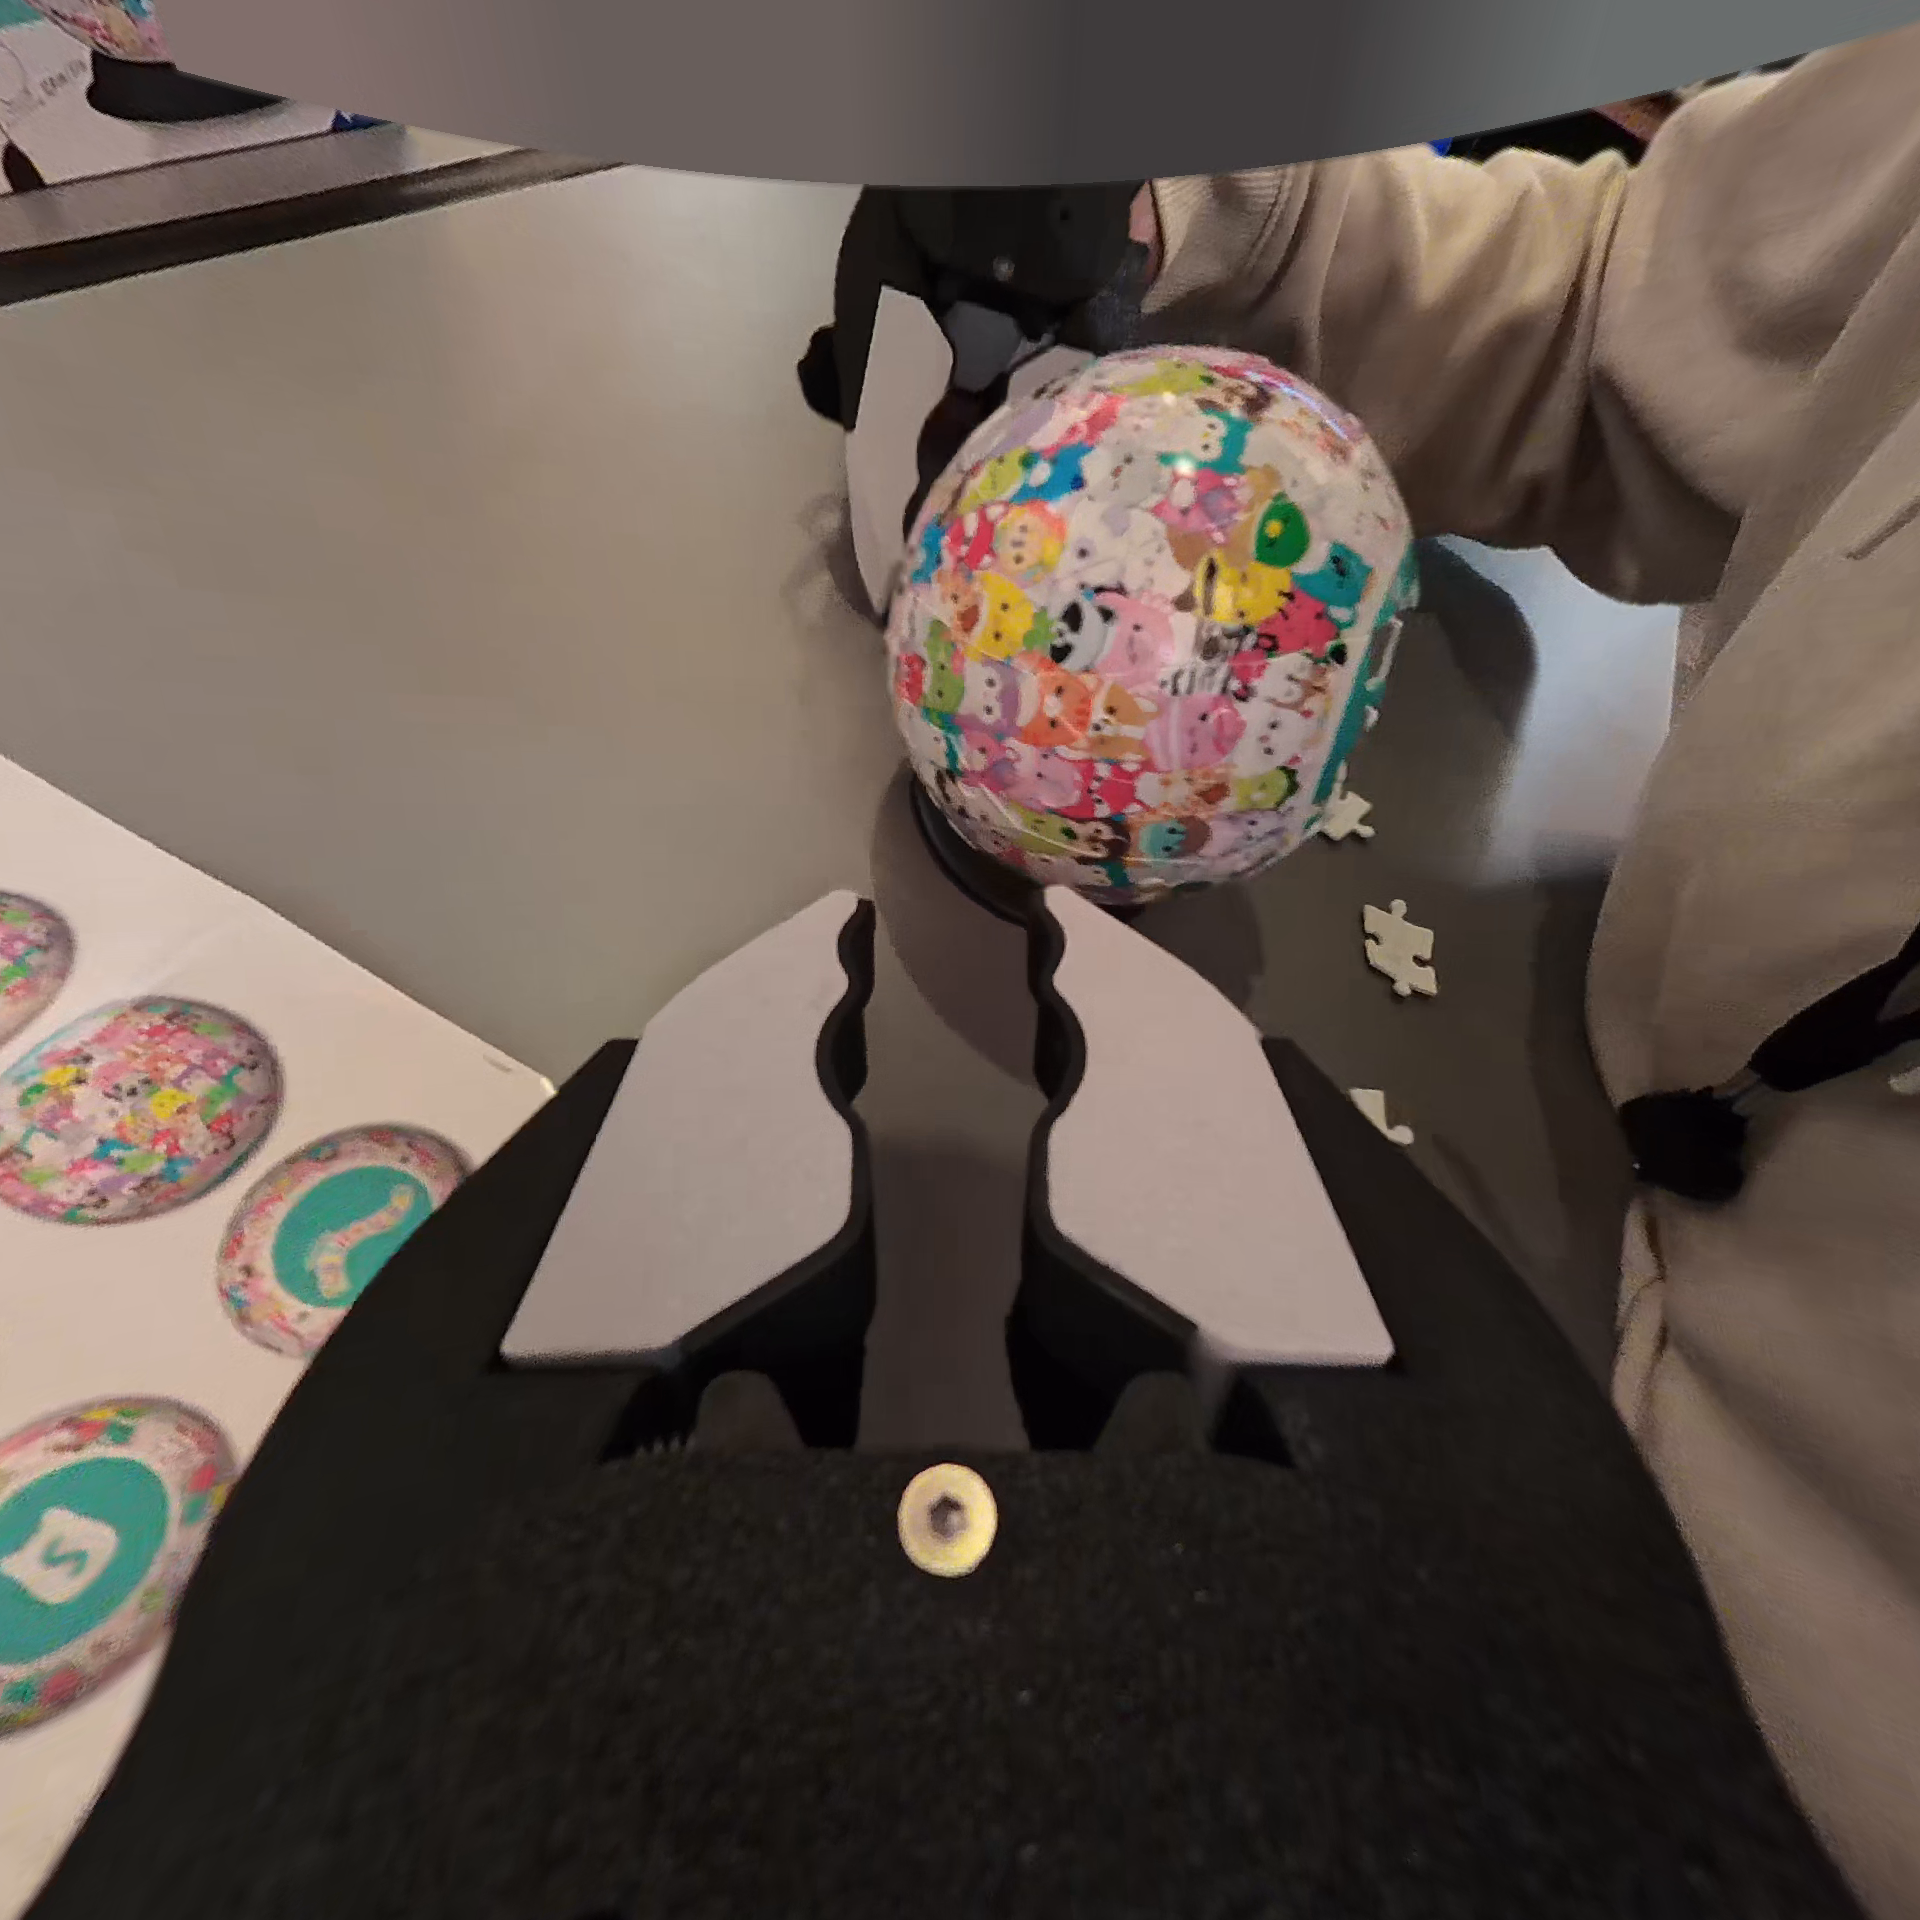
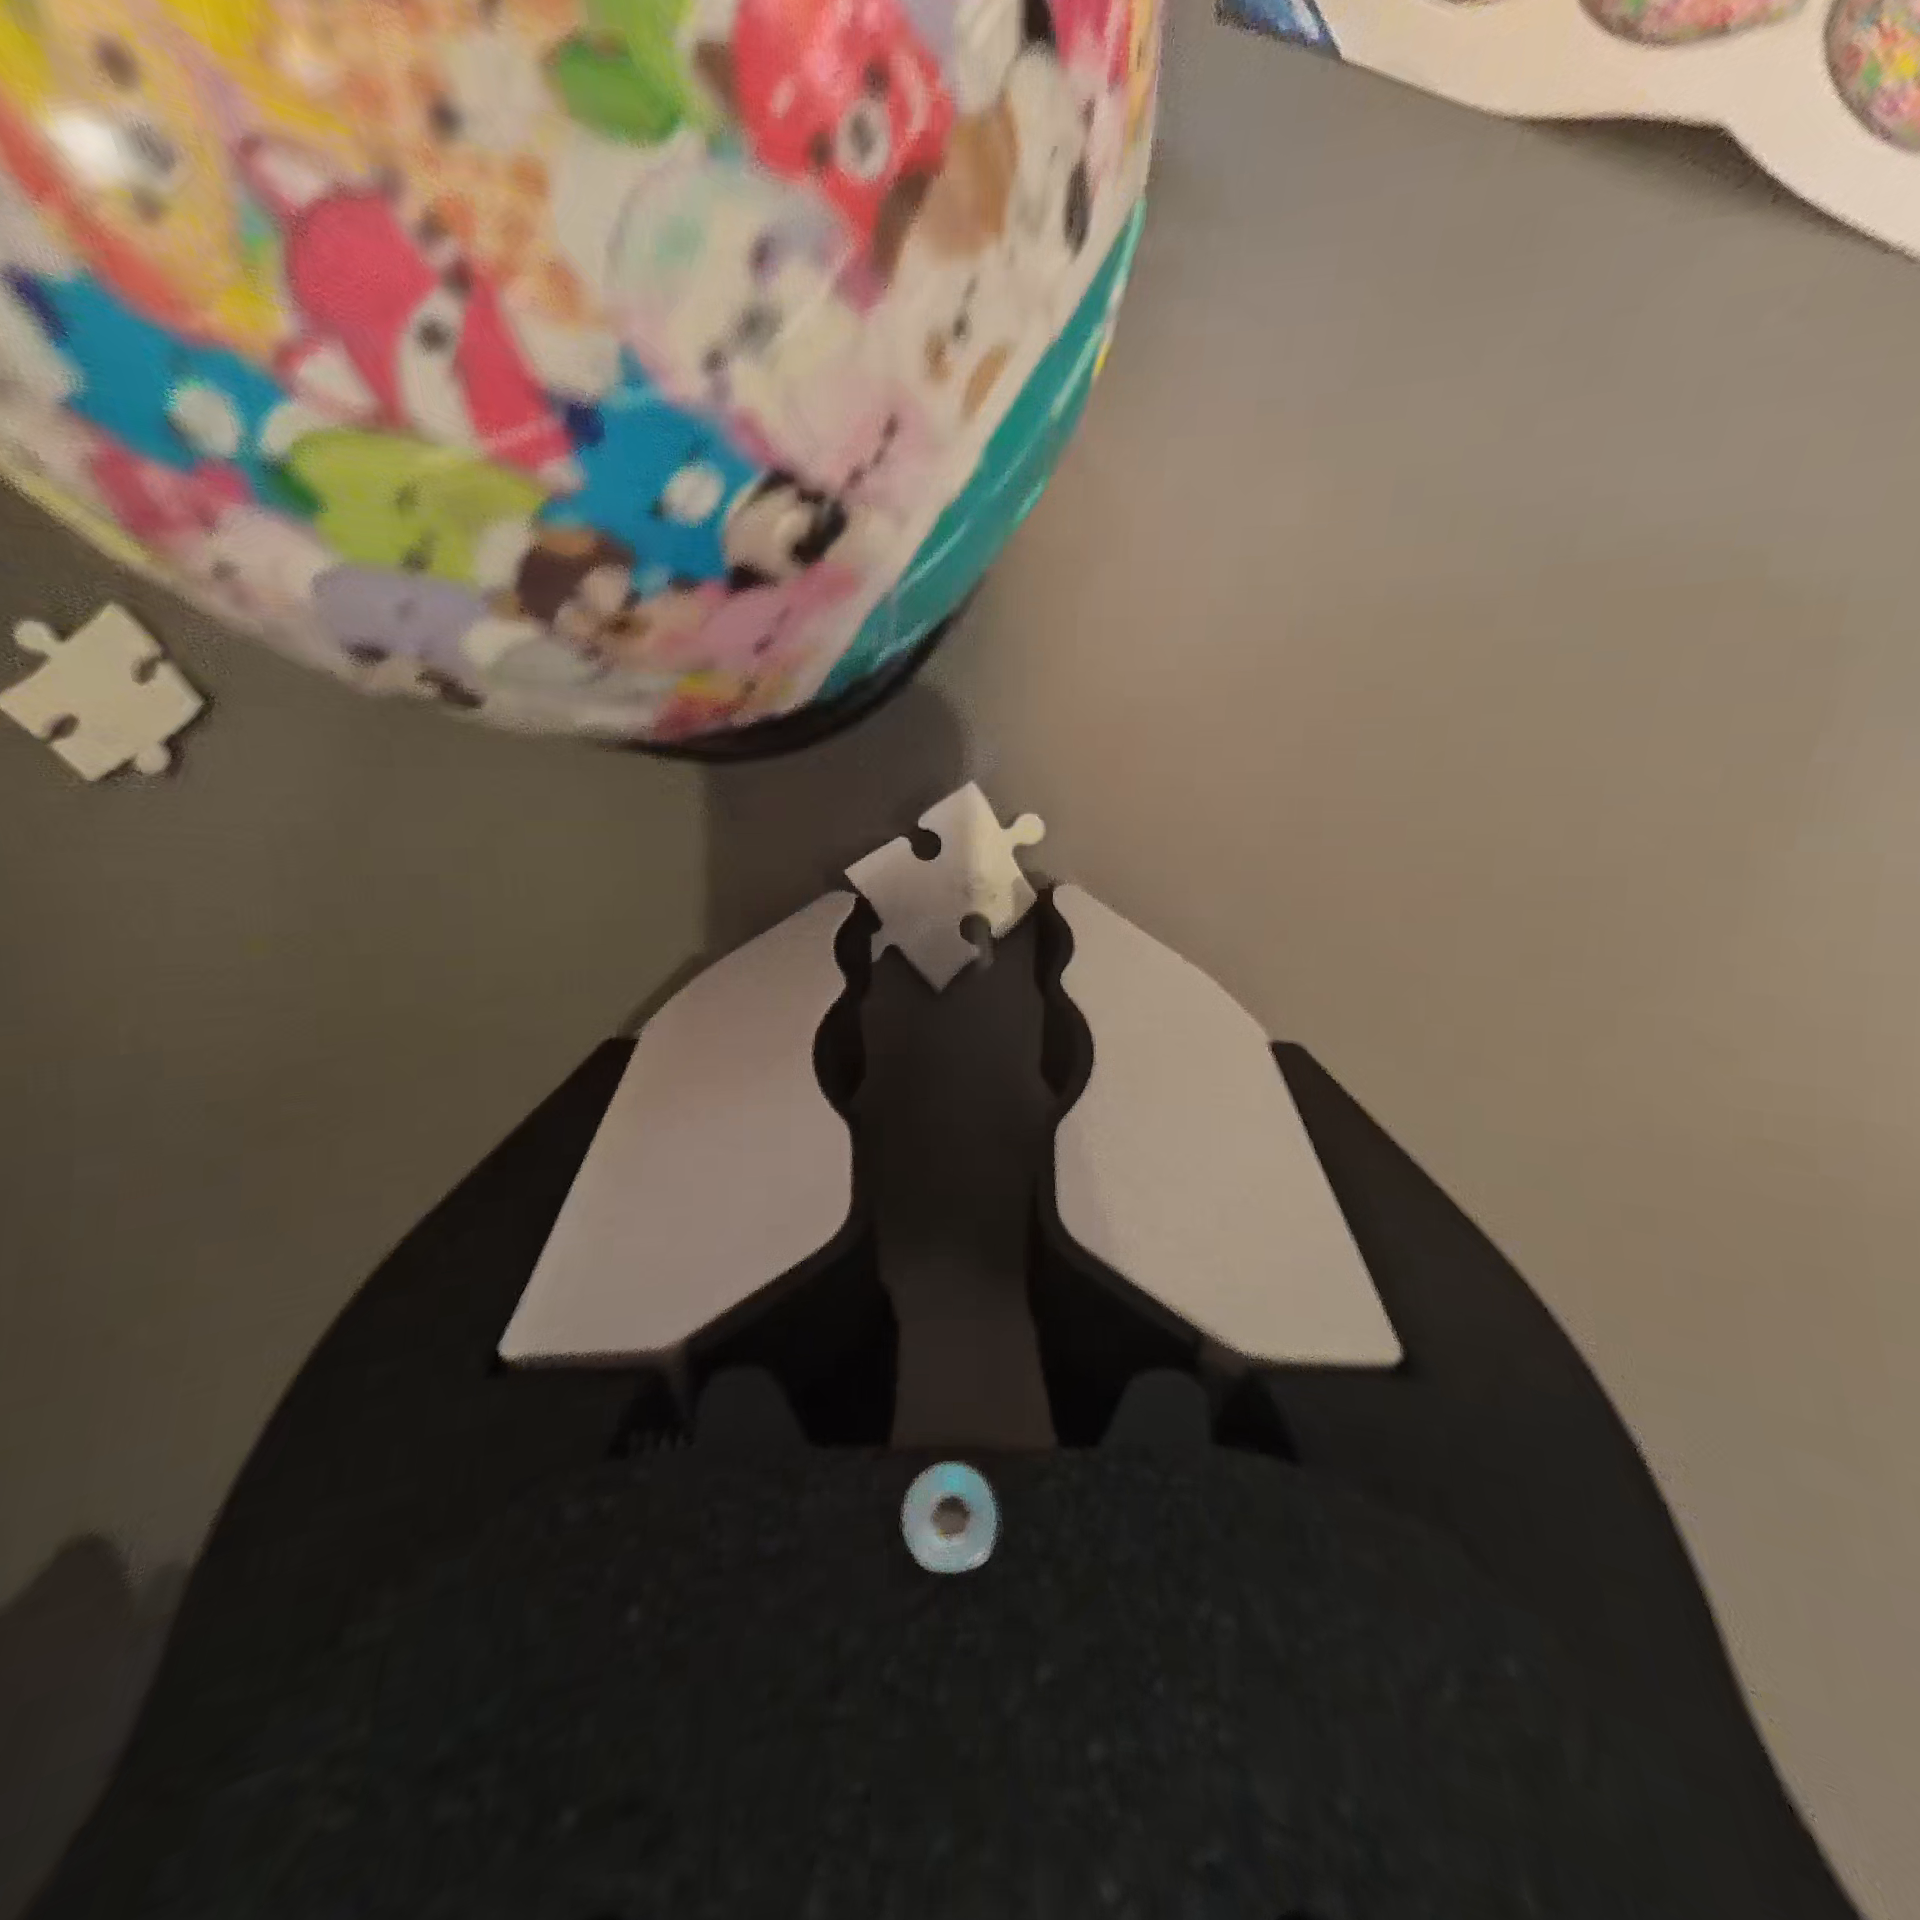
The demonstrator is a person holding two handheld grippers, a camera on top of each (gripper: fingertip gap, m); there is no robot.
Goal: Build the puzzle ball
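The puzzle ball [image 1: 1143, 623], covered in colourful cartoon animals with a teal band, sits on a dark round stand [image 1: 977, 873] on the grey table. My left gripper [image 1: 956, 914] is open and empty, its tips just short of the stand. My right gripper [image 2: 951, 909] is shut on a white puzzle piece [image 2: 945, 894], held blank side up just below the ball [image 2: 571, 364]. In the left wrist view the right gripper [image 1: 904, 416] shows behind the ball, partly hidden by it.
Loose white pieces lie right of the ball [image 1: 1403, 945] [image 1: 1382, 1112], and one shows left in the right wrist view [image 2: 99, 691]. A white sheet with ball pictures [image 1: 156, 1143] lies at the left. A person's beige sleeve [image 1: 1558, 364] fills the right. Left tips to right tips: about 20 cm.
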